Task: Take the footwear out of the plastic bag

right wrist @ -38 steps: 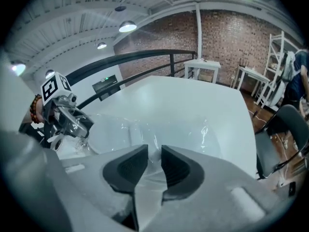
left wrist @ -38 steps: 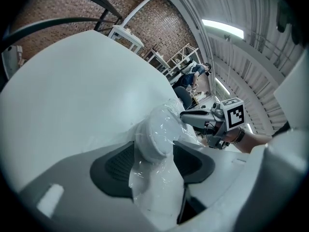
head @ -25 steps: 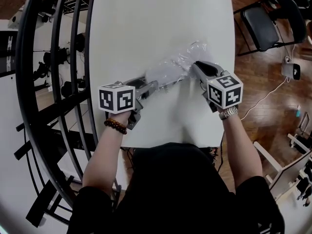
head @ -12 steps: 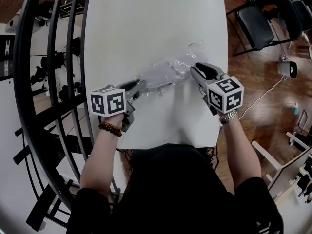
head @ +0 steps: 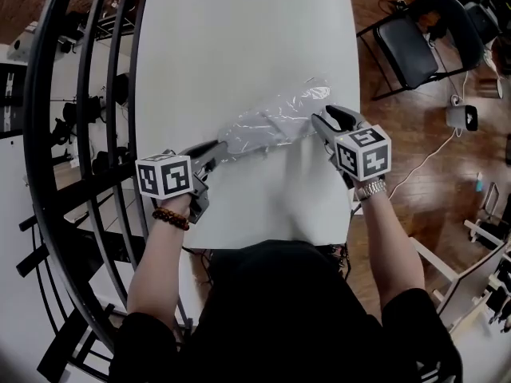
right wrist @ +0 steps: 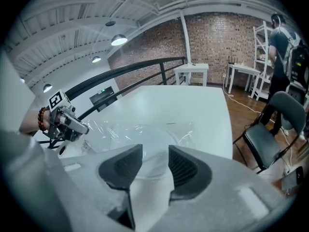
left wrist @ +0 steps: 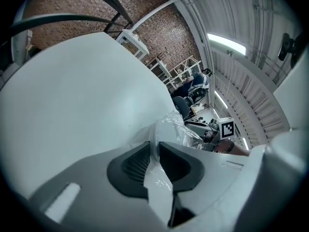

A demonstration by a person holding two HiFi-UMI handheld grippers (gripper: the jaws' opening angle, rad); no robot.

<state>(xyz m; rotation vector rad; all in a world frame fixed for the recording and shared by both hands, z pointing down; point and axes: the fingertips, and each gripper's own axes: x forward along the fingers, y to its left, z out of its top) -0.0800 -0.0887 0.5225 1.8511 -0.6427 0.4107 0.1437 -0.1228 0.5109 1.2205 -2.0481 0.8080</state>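
Clear plastic bag (head: 271,122) lying crumpled on the white table (head: 239,38), stretched between the two tongs. The head view gives the bag's whole outline, but its contents cannot be made out. Only the left gripper view shows the grip: the left tongs (left wrist: 153,154) have just been closing and pinch a strip of bag film between the pads. In the right gripper view the right tongs (right wrist: 155,164) have just been opening and stand apart, with the film just ahead of the gap and unpressed. That view also shows a black chair (right wrist: 263,144) beside the table.
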